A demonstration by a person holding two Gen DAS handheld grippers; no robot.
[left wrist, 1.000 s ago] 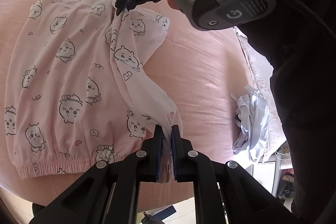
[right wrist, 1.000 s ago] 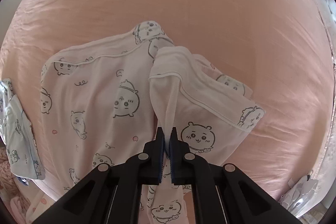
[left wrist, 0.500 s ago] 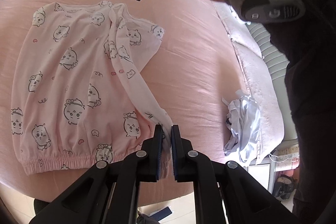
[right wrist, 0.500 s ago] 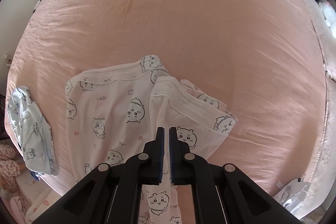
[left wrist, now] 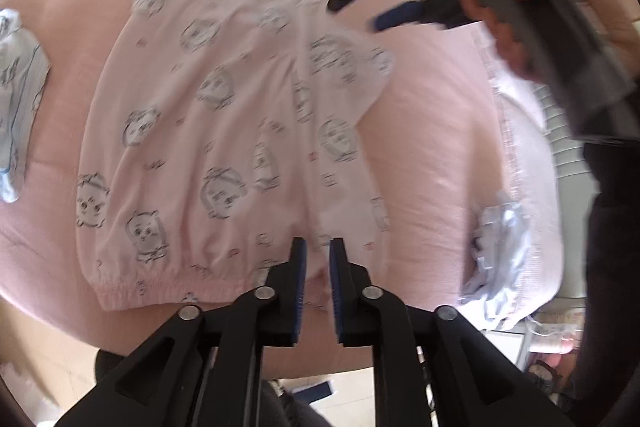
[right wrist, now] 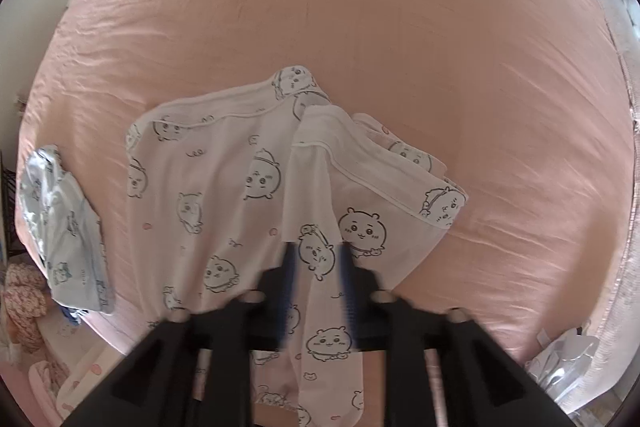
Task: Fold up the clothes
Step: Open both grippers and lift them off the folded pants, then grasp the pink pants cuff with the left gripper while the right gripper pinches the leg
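Note:
A pale pink garment printed with cartoon faces lies spread on the pink bed, its gathered hem nearest me in the left wrist view. One side is folded over the middle in a strip. My left gripper is open just above the hem, holding nothing. My right gripper is open above the folded strip; it also shows in the left wrist view, raised over the garment's far right corner.
The pink bed sheet fills most of both views. A light blue printed garment lies at the bed's edge beside the pink one. A crumpled pale cloth lies at the right edge. The person's dark sleeve is right.
Both grippers opened and let go of the cloth. The folded strip dropped flat onto the garment. The right gripper lifted up and away; both views are motion-blurred.

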